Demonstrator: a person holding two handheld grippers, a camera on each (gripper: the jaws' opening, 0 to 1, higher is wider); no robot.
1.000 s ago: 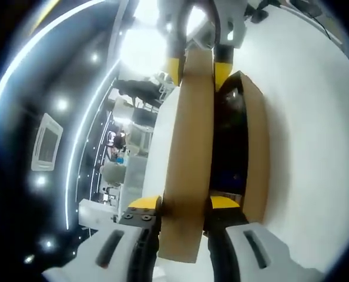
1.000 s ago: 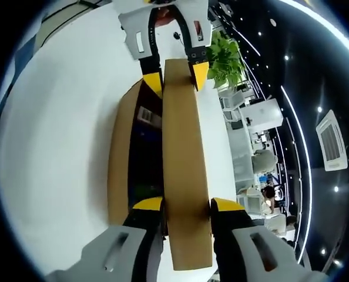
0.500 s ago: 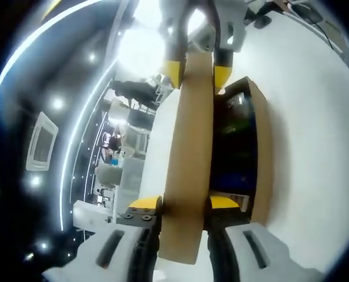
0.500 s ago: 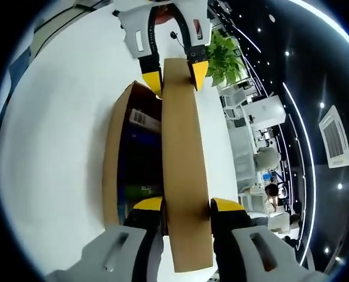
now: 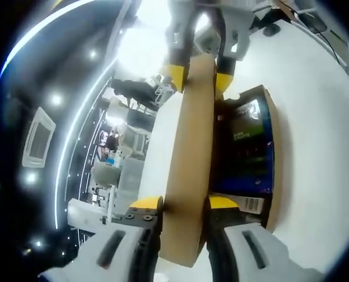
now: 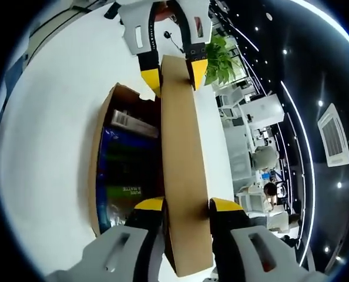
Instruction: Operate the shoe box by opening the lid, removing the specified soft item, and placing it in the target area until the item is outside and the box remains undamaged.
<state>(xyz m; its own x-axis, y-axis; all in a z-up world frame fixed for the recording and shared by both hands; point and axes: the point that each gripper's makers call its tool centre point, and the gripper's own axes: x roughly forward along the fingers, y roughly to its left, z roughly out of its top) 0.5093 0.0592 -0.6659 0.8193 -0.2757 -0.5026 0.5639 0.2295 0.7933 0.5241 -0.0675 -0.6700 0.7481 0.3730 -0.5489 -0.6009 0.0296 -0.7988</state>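
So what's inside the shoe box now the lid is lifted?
Inside the shoe box lies a dark blue and green printed package with a barcode label. The lid, held by both claws, covers the side nearest it; anything underneath the package is hidden.

— How's the light?
— Bright overall: the white tabletop (image 6: 51, 117) nearly washes out, and a blown-out glare patch (image 5: 142, 50) sits up top in the left gripper view.
— Sharpness?
— Centre crisp; ceiling light strips (image 6: 315, 106) bend and smear toward the fisheye edges.

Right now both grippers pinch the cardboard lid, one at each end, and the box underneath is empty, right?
Not empty. The right gripper view shows a dark blue packet inside the box. Both grippers, left and right, do pinch the lid.
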